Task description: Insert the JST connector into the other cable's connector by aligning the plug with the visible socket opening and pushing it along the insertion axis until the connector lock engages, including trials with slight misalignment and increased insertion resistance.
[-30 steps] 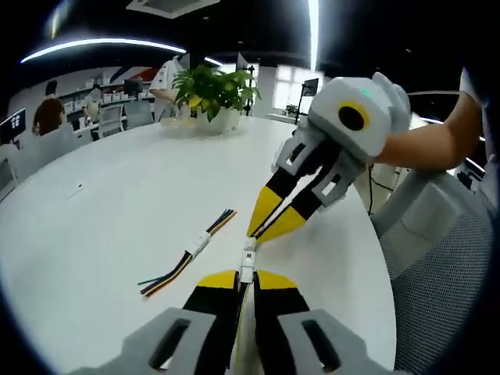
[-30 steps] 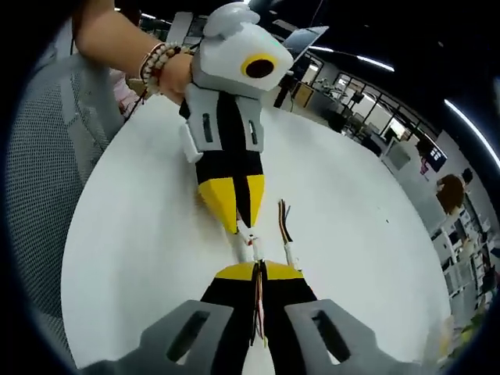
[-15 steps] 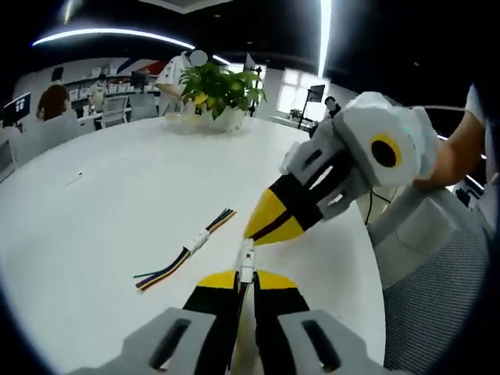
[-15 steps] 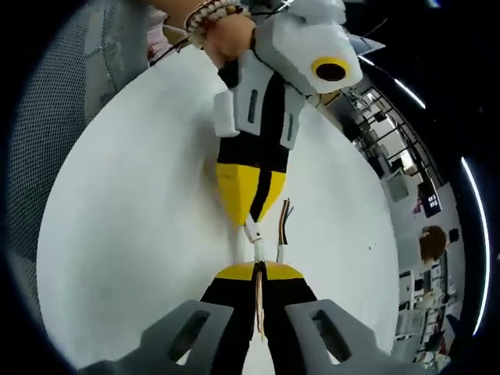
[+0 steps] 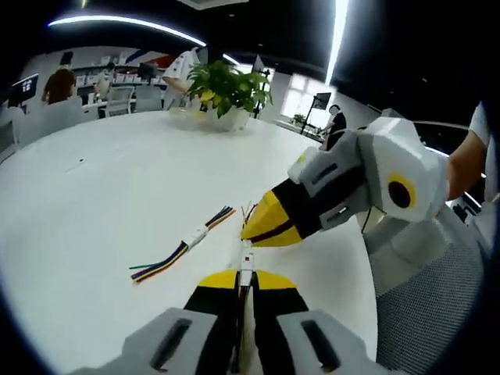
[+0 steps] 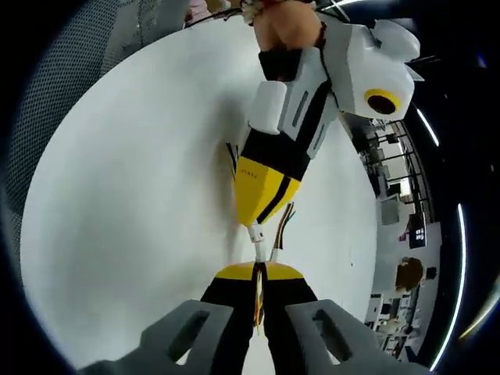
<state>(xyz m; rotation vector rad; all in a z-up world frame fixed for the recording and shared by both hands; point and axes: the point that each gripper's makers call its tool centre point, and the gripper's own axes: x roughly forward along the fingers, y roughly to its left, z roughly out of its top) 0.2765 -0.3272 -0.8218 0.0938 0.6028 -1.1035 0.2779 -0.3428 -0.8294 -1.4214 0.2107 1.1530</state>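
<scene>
In the left gripper view my left gripper (image 5: 244, 275) is shut on a white JST connector (image 5: 247, 258) whose wires run back between the jaws. The right gripper (image 5: 258, 229) comes in from the right, its yellow tips shut and meeting that connector's front end. In the right gripper view my right gripper (image 6: 258, 268) is shut on thin red and yellow wires with a white connector (image 6: 257, 244) sticking out. The left gripper (image 6: 251, 221) reaches down from above and touches it. The two connectors sit end to end; the joint itself is too small to read.
A spare cable with a white connector (image 5: 195, 243) and coloured wires lies on the round white table (image 5: 94, 203) to the left. A potted plant (image 5: 223, 90) stands at the far edge. A mesh chair (image 5: 437, 297) is at the right. People sit in the background.
Both views have rolled as the hands turned. The right gripper now lies flatter in the left gripper view, and the left gripper leans in from the upper right. The connectors stay tip to tip.
</scene>
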